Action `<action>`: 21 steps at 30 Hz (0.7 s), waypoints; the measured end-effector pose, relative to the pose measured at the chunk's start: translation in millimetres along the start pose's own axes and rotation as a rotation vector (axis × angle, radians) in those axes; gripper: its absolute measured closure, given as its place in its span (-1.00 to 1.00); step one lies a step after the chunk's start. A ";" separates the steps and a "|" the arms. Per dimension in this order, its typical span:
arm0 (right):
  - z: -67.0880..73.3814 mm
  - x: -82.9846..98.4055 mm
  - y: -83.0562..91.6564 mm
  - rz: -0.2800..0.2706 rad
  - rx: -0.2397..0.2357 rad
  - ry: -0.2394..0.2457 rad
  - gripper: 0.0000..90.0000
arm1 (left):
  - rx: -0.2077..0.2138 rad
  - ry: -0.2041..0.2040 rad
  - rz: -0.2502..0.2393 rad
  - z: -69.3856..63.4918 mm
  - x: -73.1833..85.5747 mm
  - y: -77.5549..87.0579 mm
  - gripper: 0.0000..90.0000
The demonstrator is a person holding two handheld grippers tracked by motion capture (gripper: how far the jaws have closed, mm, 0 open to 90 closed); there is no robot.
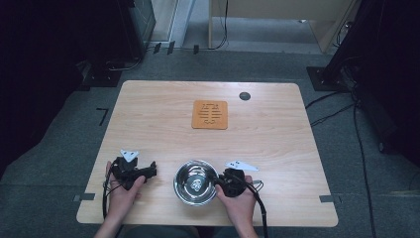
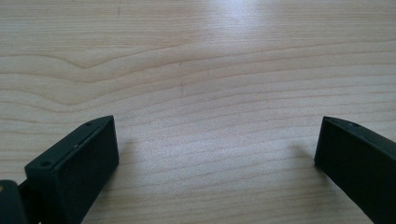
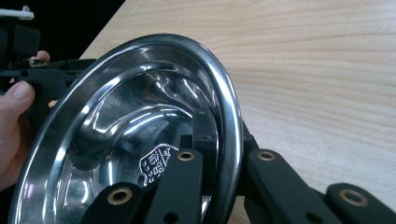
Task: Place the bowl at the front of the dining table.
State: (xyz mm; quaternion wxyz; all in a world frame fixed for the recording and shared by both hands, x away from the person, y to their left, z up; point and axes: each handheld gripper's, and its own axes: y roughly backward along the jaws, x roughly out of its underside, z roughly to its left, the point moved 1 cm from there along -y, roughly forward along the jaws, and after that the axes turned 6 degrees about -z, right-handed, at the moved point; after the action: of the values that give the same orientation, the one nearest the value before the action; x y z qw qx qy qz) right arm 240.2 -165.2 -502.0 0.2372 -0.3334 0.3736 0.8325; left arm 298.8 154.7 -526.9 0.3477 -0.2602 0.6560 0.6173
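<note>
The steel bowl (image 1: pixel 195 182), judged light, rigid and slick, sits clenched at its rim by the right tool (image 1: pixel 218 181), its best hold; the left tool (image 1: pixel 148 171) gapes empty.

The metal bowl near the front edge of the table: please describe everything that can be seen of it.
The metal bowl is round, shiny steel with a thick rolled rim and a mirror-like inside that carries a small white label at the bottom. It is empty and stands upright on the wooden table, near the person's edge. The right gripper is shut on its rim, one jaw inside and one outside. The left gripper stays apart.
</note>
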 end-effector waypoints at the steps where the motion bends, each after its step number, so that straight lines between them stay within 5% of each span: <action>1: -0.4 -1.3 0.4 0.001 0.003 0.000 0.94 | 0.000 -0.001 0.001 0.1 -0.1 0.0 -1.00; 21: -8.9 -25.0 2.6 -0.033 0.012 -0.036 0.94 | 0.001 -0.001 0.001 -0.1 -0.2 -0.2 -1.00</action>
State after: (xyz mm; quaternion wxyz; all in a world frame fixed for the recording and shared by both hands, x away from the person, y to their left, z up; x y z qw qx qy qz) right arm 258.5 -177.4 -486.9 0.2599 -0.3230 0.3688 0.8319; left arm 299.1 154.5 -526.9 0.3480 -0.2595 0.6563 0.6171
